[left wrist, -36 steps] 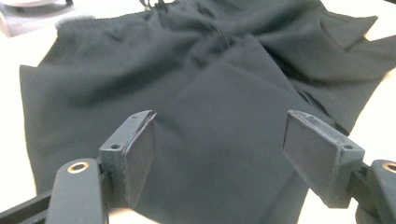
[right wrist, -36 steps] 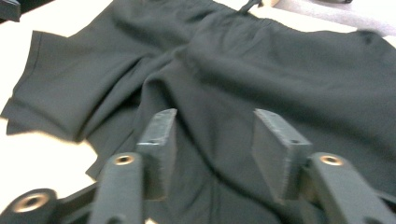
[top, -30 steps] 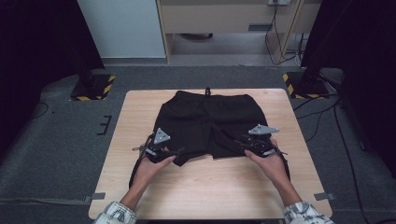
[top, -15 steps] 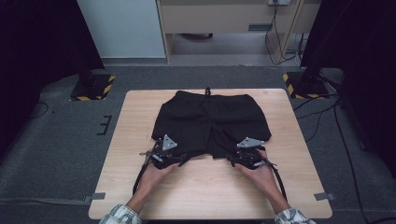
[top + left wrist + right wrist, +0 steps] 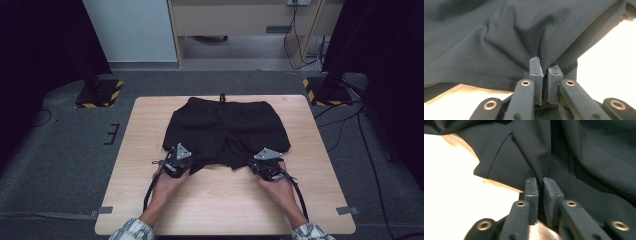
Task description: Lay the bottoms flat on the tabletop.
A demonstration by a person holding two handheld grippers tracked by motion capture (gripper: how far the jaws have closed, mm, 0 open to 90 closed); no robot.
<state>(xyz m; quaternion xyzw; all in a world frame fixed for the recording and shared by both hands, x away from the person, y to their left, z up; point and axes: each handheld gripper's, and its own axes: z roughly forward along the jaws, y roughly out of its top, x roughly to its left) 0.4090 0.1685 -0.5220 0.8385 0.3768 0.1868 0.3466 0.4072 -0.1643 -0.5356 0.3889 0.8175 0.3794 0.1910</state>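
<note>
A pair of black shorts [image 5: 227, 131] lies spread flat on the light wooden desk [image 5: 310, 150], in the centre of the high view, with the waistband toward the far edge and the two leg hems toward the bottom of the frame. A short drawstring [image 5: 222, 97] pokes out at the middle of the waistband.

The left gripper [image 5: 180, 161] sits at the lower left hem of the shorts, held in the person's left hand [image 5: 167, 181]. In the left gripper view its fingers [image 5: 535, 72] are clenched on a pinch of the black fabric, which gathers into folds fanning up from the grip; the hem line runs across the lower left of that frame with bare desk below it.

The right gripper [image 5: 263, 164] sits at the lower right hem, held in the right hand [image 5: 276, 186]. In the right gripper view its fingers [image 5: 531, 190] are closed on a vertical fold of the shorts, the cloth rising in creases above them, with pale desk at the left of the frame.

Both grippers carry grey three-cornered plates, and black cables trail back toward the near edge of the desk.
</note>
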